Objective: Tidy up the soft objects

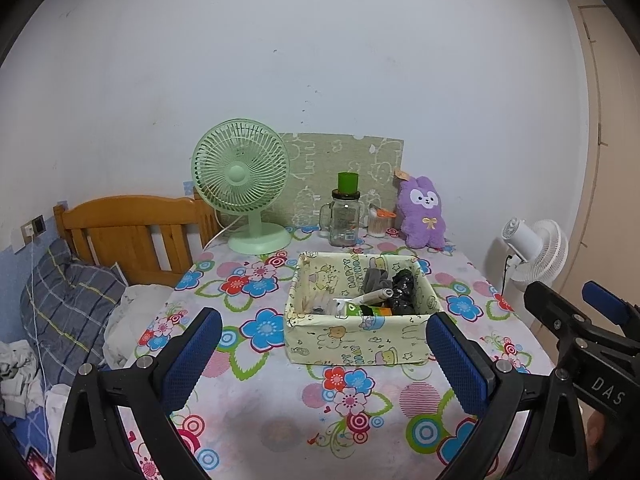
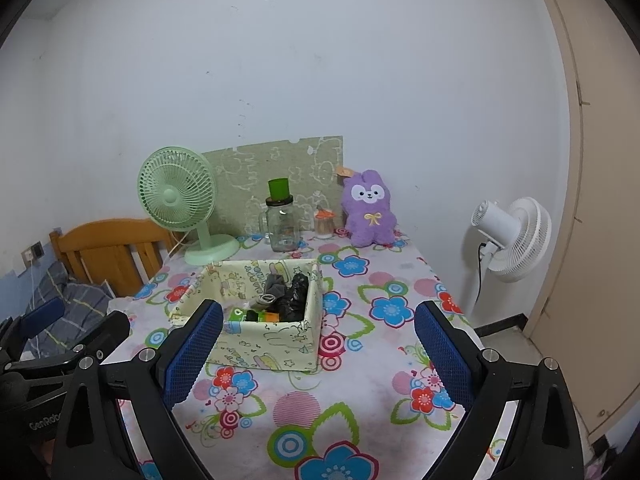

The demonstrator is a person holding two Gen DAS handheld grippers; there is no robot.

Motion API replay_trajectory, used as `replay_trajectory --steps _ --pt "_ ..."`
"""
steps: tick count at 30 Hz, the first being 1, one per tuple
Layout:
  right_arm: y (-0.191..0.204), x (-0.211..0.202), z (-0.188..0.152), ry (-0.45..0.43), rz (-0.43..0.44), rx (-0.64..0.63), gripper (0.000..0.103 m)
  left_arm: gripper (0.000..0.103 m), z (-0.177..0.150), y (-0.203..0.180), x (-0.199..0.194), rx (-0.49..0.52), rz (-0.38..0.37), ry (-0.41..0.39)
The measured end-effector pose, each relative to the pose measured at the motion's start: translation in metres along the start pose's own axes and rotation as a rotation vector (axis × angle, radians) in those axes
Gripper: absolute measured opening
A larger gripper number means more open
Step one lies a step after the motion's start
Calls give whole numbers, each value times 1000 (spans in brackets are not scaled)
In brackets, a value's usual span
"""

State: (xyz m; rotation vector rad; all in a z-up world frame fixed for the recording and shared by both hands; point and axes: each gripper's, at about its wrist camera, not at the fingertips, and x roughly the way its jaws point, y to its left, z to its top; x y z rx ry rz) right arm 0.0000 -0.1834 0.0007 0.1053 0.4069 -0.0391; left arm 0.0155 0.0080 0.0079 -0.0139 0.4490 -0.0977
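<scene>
Both tools hang above the near edge of the table with the flower-printed cloth point(image 1: 256, 392), and neither has touched anything, so this reads as the start of a reach, before any pick. The left gripper point(image 1: 324, 356) has its blue ribbed pads spread wide with nothing between them, and the right gripper point(image 2: 319, 354) is equally wide and empty. The pale yellow cartoon-print fabric box point(image 1: 352, 344) sits near the middle of the table, and inside it lie a grey sock-like bundle point(image 1: 376, 278), a crumpled black soft item point(image 1: 404, 294), a white tube point(image 1: 372, 296) and a green-and-orange packet point(image 1: 370, 311). A purple plush rabbit with a yellow bow point(image 2: 370, 210) sits propped at the far edge toward the far right corner, well apart from the box. It looks the likeliest soft thing left to gather, though that is a guess. Fetching it would call for a long reach over the box, past the glass jar with the green cup on its lid point(image 2: 283, 220), then a gentle squeeze on the plush body.
</scene>
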Motion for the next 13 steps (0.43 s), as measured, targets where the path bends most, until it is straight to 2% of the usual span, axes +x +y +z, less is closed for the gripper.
replay_trajectory --steps 13 --pt "1 3 0 -2 3 -6 98 103 1 2 4 -13 -9 2"
